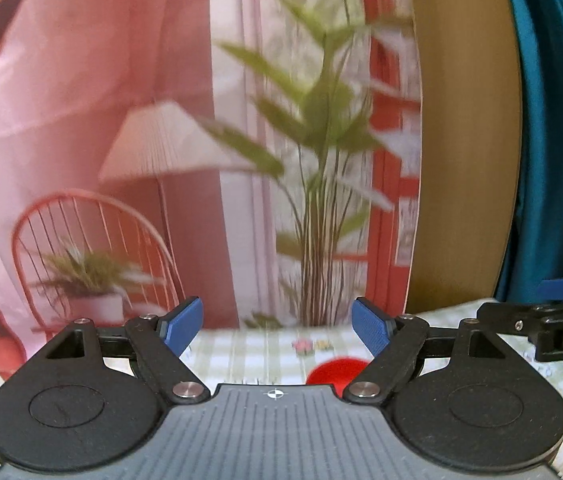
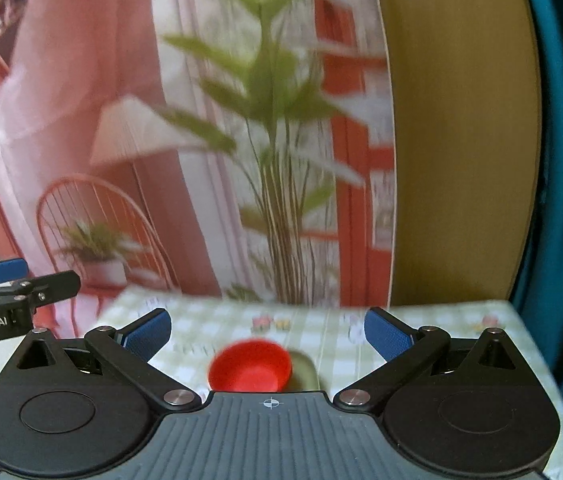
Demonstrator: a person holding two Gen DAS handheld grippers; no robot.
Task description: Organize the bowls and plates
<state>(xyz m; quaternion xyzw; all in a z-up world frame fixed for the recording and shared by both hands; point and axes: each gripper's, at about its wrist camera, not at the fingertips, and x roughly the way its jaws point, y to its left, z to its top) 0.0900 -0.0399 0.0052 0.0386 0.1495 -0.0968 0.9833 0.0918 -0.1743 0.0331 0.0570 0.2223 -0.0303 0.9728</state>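
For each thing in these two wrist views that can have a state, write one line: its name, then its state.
Left gripper: open, nothing between its fingers.
Right gripper: open wide, nothing between its fingers.
Red bowl: upright on the tablecloth, empty as far as can be seen, ungripped.
Checked tablecloth: spread flat over the table.

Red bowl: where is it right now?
The red bowl sits on the checked tablecloth, low centre in the right wrist view, between the open right gripper fingers, untouched.
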